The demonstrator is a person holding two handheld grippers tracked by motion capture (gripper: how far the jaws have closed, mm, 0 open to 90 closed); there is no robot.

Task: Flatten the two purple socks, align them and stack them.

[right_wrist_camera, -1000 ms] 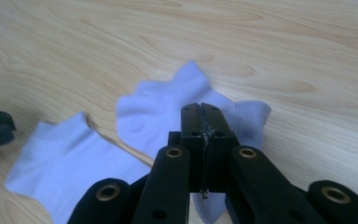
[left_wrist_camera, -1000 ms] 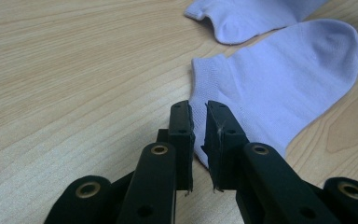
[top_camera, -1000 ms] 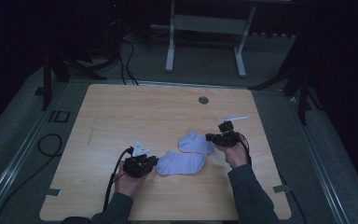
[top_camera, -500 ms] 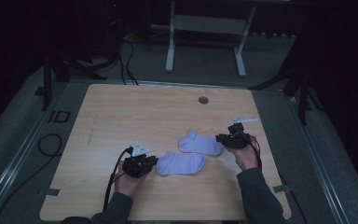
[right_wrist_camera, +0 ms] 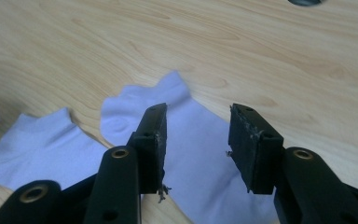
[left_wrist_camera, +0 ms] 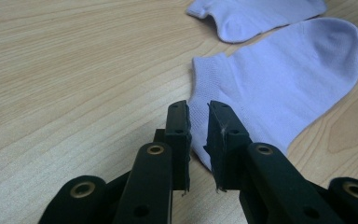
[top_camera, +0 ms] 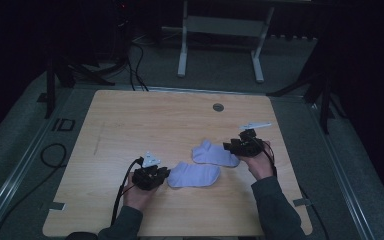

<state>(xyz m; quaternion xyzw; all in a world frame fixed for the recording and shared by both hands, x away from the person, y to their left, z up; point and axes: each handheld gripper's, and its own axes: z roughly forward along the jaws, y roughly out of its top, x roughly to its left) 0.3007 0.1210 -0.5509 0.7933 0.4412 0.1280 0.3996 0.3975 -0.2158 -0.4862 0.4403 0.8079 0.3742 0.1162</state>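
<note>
Two lavender ankle socks lie flat on the wooden table [top_camera: 155,120]. The nearer sock [top_camera: 195,175] [left_wrist_camera: 279,74] has its cuff end by my left gripper [top_camera: 164,175] [left_wrist_camera: 198,112]. That gripper's jaws stand a narrow gap apart over the sock's edge and pinch nothing. The farther sock [top_camera: 214,154] [right_wrist_camera: 196,140] lies under my right gripper [top_camera: 230,147] [right_wrist_camera: 198,116]. Its jaws have just been opening and stand wide above the fabric, with the pads clear of it. The nearer sock [right_wrist_camera: 42,140] also shows at the left of the right gripper view.
A dark round grommet [top_camera: 218,107] is set in the table's far middle. Beyond the far edge are a metal stand's legs [top_camera: 182,55] and cables [top_camera: 135,60] on the grey floor. A cable [top_camera: 122,192] trails from the left gripper toward the front edge.
The farther sock was bunched up in the right gripper; it now lies flat and the right jaws have opened off it. The left hand has stayed in place.
</note>
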